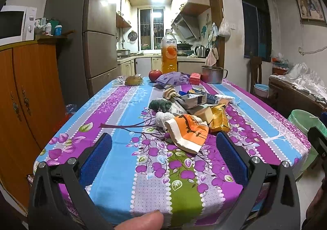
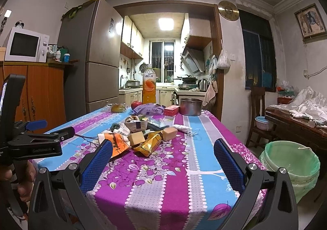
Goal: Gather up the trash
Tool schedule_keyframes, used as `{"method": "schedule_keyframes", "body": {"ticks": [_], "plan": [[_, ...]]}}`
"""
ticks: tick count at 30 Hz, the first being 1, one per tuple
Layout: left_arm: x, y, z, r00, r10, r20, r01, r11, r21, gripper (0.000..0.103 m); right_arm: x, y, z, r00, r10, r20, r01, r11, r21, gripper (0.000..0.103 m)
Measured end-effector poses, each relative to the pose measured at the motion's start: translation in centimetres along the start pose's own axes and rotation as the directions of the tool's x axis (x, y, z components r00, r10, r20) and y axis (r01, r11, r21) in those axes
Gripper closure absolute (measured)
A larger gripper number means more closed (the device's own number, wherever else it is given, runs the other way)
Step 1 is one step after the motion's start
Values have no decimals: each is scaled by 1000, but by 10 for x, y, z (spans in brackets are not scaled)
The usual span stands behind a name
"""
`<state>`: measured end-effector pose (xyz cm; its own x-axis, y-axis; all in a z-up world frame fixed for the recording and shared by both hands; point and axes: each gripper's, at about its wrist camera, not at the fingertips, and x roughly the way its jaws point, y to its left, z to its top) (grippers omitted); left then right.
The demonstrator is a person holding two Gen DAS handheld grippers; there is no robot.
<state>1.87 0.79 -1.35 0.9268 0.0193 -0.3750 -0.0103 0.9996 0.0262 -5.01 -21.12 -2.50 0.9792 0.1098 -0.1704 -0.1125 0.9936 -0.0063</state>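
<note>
A pile of trash lies mid-table: an orange and white wrapper (image 1: 188, 134) (image 2: 117, 143), a gold foil bag (image 1: 219, 119) (image 2: 148, 144), tan boxes (image 1: 203, 113) (image 2: 138, 138), crumpled paper and packets. My left gripper (image 1: 163, 144) is open and empty, just short of the orange wrapper. My right gripper (image 2: 163, 148) is open and empty above the table's near end, the pile just ahead of its left finger. A bin with a green liner (image 2: 291, 161) (image 1: 305, 120) stands on the floor right of the table.
At the table's (image 2: 184, 185) far end stand a juice bottle (image 1: 169, 52) (image 2: 149, 85), an apple (image 1: 155, 75), a bread roll (image 1: 133, 80), a purple packet (image 1: 173, 79), a red box (image 1: 194, 78) and a metal pot (image 1: 212, 74). A wooden cabinet (image 1: 30, 97) is left, a covered dresser (image 2: 302, 119) right.
</note>
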Motion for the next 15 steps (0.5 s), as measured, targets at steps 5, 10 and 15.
{"method": "schedule_keyframes", "body": {"ticks": [5,10,15], "plan": [[0,0,0,1000,0,-1,0,1000,1,5,1,1,1,1000,2,-3,-2,1000,0,4],[0,0,0,1000,1,-1,-1,1000,0,5,-2,1,3,1000,5,-5,-5,1000,-3,4],[1,0,0,1000,1,-2,-1,1000,0,5,-2,1,3,1000,4,-5,-4,1000,-3,4]]}}
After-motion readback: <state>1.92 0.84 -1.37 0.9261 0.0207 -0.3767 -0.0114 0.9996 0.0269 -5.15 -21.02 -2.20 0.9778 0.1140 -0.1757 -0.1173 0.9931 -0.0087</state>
